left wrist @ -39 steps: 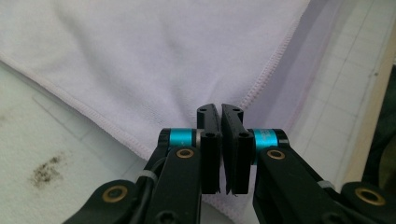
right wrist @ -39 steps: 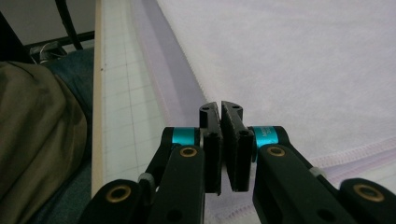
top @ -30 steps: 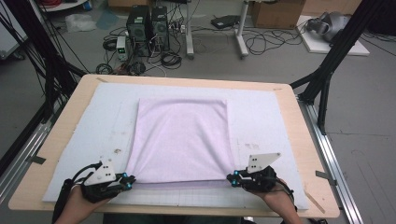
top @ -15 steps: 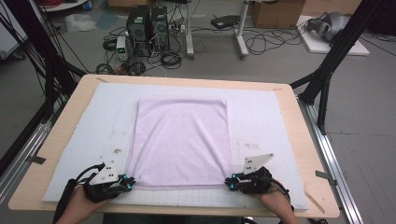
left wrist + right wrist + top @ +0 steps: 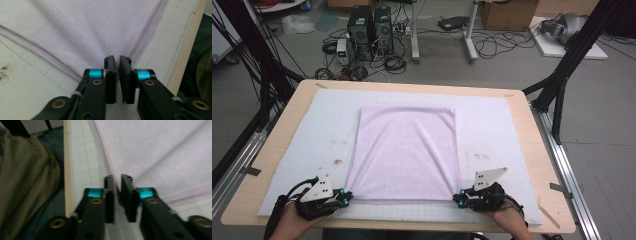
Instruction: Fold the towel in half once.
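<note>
A pale lilac cloth [image 5: 406,150] lies flat on the white gridded mat [image 5: 492,130], with a few soft creases. My left gripper [image 5: 346,197] is at the cloth's near left corner. In the left gripper view its jaws [image 5: 117,60] are pressed together on that stitched corner [image 5: 100,45]. My right gripper [image 5: 458,198] is at the near right corner. In the right gripper view its jaws [image 5: 117,178] pinch the cloth's hemmed corner [image 5: 160,165]. Both grippers rest low on the mat by the table's near edge.
The mat covers a wooden table [image 5: 542,150] whose near edge lies just behind both hands. A dark stain [image 5: 337,162] marks the mat left of the cloth. Black frame posts [image 5: 562,75], computer towers [image 5: 367,25] and cables stand on the floor beyond.
Both grippers have slid a little toward the near edge of the table, drawing the cloth's near hem with them. The cloth's far edge stays in place.
</note>
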Demonstrator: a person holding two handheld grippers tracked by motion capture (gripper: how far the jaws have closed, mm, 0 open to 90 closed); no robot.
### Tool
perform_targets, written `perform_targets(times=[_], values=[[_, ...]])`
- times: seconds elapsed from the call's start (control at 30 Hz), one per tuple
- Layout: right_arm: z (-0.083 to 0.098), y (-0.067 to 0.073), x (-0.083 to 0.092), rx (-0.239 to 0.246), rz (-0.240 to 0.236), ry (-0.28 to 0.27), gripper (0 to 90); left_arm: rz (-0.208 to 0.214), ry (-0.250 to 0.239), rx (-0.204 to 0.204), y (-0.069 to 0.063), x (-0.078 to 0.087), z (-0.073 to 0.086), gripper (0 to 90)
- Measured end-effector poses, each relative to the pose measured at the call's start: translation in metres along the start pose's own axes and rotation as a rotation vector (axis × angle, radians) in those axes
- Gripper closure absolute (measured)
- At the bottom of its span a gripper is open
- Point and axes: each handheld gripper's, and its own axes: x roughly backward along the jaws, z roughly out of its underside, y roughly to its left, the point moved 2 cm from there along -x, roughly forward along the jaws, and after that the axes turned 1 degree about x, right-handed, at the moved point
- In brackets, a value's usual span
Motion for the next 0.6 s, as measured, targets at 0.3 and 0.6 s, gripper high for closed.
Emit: perform_targets(times=[0.3,0.6], values=[[-0.029,0.001,0.0,0.019,0.016,-0.094,65.1,0.009,-0.047,-0.003,0.002,-0.003,-0.017,65.6],[-0.025,-0.001,-0.031,0.027,-0.007,0.019,66.4,0.057,0.009,-0.018,0.001,-0.023,-0.009,73.5]])
